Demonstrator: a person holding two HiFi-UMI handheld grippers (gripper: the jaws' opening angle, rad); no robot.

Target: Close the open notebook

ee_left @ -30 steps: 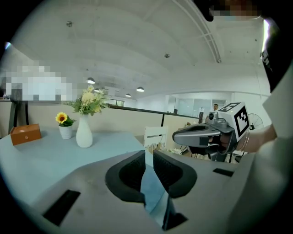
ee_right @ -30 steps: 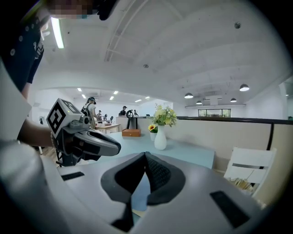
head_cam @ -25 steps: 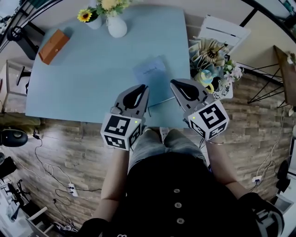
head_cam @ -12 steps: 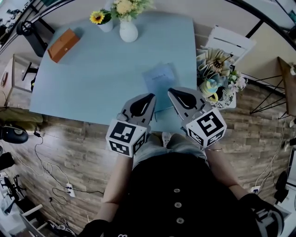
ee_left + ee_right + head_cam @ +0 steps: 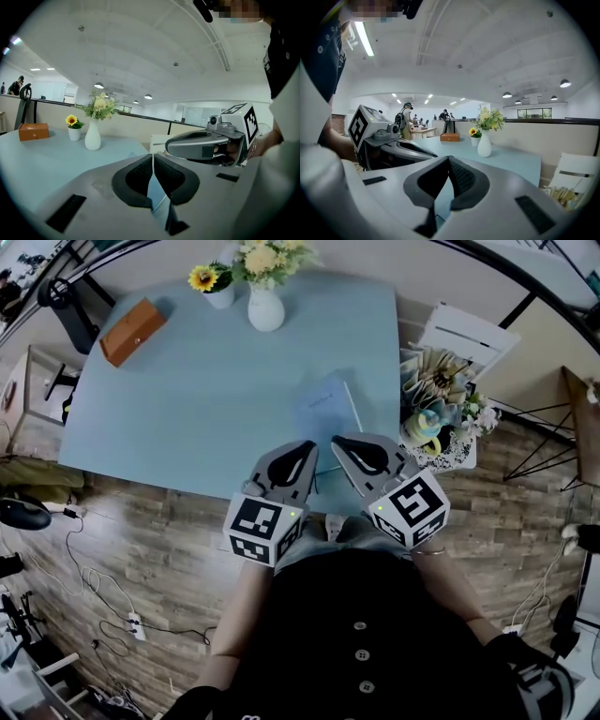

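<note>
A light blue notebook (image 5: 326, 407) lies flat on the pale blue table (image 5: 187, 399), near its front right part. It shows as a single blue rectangle with a thin pale edge on its right side. My left gripper (image 5: 310, 445) hovers at the notebook's near edge, shut with nothing in it; its pads meet in the left gripper view (image 5: 152, 157). Close on its right is my right gripper (image 5: 336, 441), also shut and empty, its pads touching at the tip (image 5: 448, 159). Both point away from me toward the notebook.
A white vase of flowers (image 5: 265, 307) and a small sunflower pot (image 5: 217, 292) stand at the table's far edge. An orange-brown box (image 5: 133, 331) sits far left. A white chair (image 5: 469, 329) and a bouquet (image 5: 441, 413) stand right of the table. Cables lie on the wooden floor.
Both grippers have drawn closer together, so their tips nearly meet at the notebook's near edge. The head view has shifted, so the table appears lower and further right.
</note>
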